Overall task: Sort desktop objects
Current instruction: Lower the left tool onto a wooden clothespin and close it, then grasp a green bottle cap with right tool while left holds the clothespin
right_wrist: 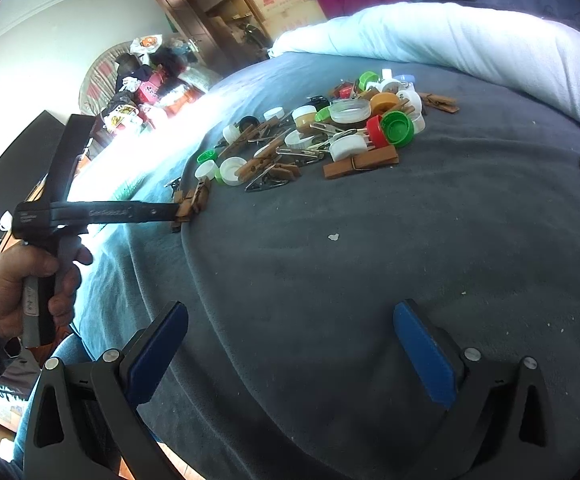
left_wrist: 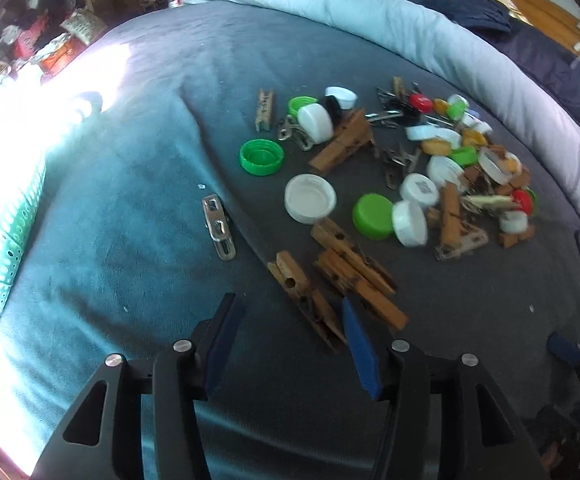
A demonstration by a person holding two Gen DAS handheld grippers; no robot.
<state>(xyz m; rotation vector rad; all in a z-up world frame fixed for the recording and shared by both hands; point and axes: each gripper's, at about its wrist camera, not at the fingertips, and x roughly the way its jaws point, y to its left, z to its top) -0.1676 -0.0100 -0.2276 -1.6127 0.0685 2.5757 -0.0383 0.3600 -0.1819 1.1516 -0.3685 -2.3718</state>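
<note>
A pile of bottle caps (left_wrist: 430, 168), wooden clothespins (left_wrist: 346, 140) and metal clips lies on a grey blanket (left_wrist: 137, 240); it also shows in the right wrist view (right_wrist: 330, 128). My left gripper (left_wrist: 290, 320) is open, its pads either side of the near end of a wooden clothespin (left_wrist: 306, 296). In the right wrist view the left gripper (right_wrist: 177, 212) reaches the nearest clothespins (right_wrist: 193, 200). A metal clip (left_wrist: 218, 226) lies alone to the left. My right gripper (right_wrist: 290, 344) is open and empty above bare blanket.
A green perforated basket (left_wrist: 5, 232) stands at the left edge in glare. A rolled pale-blue duvet (left_wrist: 430, 40) borders the blanket at the back and right. Green caps (left_wrist: 261, 156) and a white cap (left_wrist: 310, 198) lie near the clothespins. Clutter fills the room behind.
</note>
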